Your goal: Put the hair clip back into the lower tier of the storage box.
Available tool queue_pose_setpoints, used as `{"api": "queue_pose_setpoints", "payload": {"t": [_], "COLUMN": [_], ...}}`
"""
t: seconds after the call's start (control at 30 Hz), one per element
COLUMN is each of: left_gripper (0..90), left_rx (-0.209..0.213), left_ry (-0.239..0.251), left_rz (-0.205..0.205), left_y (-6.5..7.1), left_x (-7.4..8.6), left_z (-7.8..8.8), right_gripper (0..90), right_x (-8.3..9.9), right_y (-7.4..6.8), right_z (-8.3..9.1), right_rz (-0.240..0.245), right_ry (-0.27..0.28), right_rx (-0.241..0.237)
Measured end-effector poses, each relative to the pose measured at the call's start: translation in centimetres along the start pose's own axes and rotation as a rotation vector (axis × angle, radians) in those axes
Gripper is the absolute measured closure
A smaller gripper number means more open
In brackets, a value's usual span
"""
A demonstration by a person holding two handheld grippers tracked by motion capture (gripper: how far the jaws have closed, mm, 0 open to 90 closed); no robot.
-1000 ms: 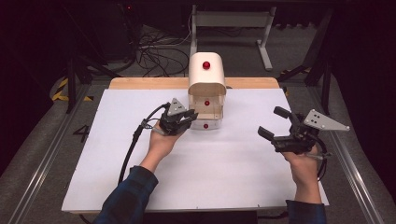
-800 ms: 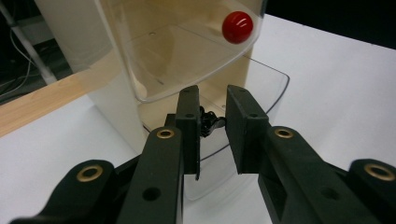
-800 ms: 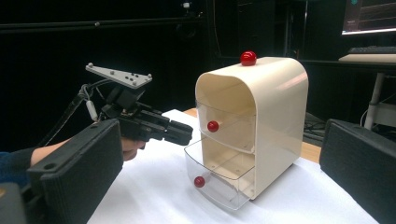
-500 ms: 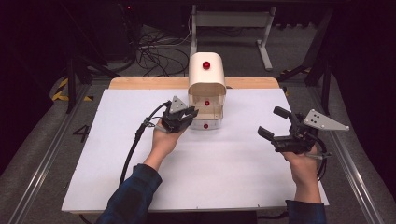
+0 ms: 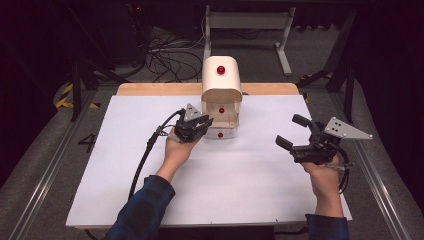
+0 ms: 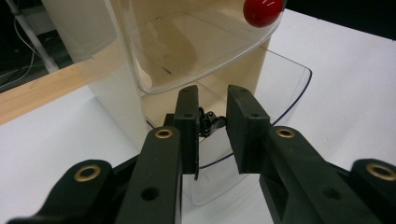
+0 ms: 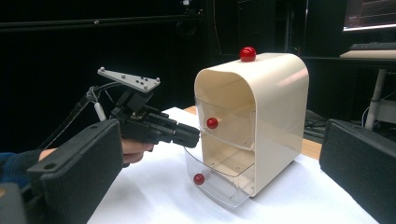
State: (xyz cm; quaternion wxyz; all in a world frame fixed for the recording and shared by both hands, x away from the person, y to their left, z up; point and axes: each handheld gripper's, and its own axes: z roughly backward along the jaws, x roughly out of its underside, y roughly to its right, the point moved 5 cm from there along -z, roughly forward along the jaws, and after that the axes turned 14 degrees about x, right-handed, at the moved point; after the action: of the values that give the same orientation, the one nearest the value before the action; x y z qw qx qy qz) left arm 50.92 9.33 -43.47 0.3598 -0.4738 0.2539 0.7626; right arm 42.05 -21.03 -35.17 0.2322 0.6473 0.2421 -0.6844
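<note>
A white sheet (image 5: 215, 180) covers the table, with a strip of bare wood (image 5: 160, 89) along its far edge at 12 o'clock. Beyond it the room is dark, with cables (image 5: 165, 47) on the floor and a grey metal stand (image 5: 245, 22).

A small cream drawer cabinet (image 5: 221, 82) stands toward 12 o'clock on the sheet, with a red knob on top. It holds two clear drawers with red knobs; the lower drawer (image 7: 219, 179) is pulled partly out.

The left gripper (image 5: 200, 124) sits at the cabinet's 9 o'clock, its tips over the open lower drawer, jaws narrowly apart and gripping nothing. A small dark object (image 6: 208, 122) lies in the drawer beyond them.

The right gripper (image 5: 292, 132) hovers well apart at the cabinet's 4 o'clock, jaws wide.
</note>
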Motion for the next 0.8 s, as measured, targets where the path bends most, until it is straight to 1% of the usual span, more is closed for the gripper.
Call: {"api": "queue_pose_setpoints", "payload": {"t": [0.13,0.17,0.2,0.33,0.53,0.6,0.77,0.8], "left_gripper": [70.4,69.8,69.4,65.8,59.3,56.0,46.9,45.4], "left_rx": [-0.012,-0.005,-0.011,-0.009,0.004,0.004,0.020,0.015], "left_ry": [-0.003,-0.003,-0.005,-0.009,0.030,0.038,0.084,0.091], "left_rz": [-0.006,0.002,-0.004,-0.016,-0.020,-0.025,-0.018,-0.019], "left_y": [-0.1,0.0,-0.1,0.2,0.9,1.0,1.4,1.5], "left_x": [0.0,0.0,0.0,-0.1,-0.6,-0.7,-1.1,-1.2], "left_z": [0.1,0.1,0.3,0.6,1.4,1.6,2.7,2.9], "right_gripper": [0.2,0.2,0.2,0.2,0.2,0.2,0.2,0.2], "right_x": [0.1,0.1,0.2,0.3,0.2,0.3,0.3,0.3], "right_y": [-0.1,-0.1,-0.2,-0.2,-0.4,-0.4,-0.4,-0.4], "right_z": [-0.1,-0.2,-0.2,-0.3,-0.4,-0.4,-0.5,-0.5], "right_rz": [0.002,-0.001,0.000,0.001,0.005,0.004,0.003,0.002], "right_ry": [-0.003,-0.006,-0.008,-0.012,-0.009,-0.010,-0.011,-0.011], "right_rx": [-0.004,-0.005,-0.005,-0.008,-0.008,-0.009,-0.007,-0.007]}}
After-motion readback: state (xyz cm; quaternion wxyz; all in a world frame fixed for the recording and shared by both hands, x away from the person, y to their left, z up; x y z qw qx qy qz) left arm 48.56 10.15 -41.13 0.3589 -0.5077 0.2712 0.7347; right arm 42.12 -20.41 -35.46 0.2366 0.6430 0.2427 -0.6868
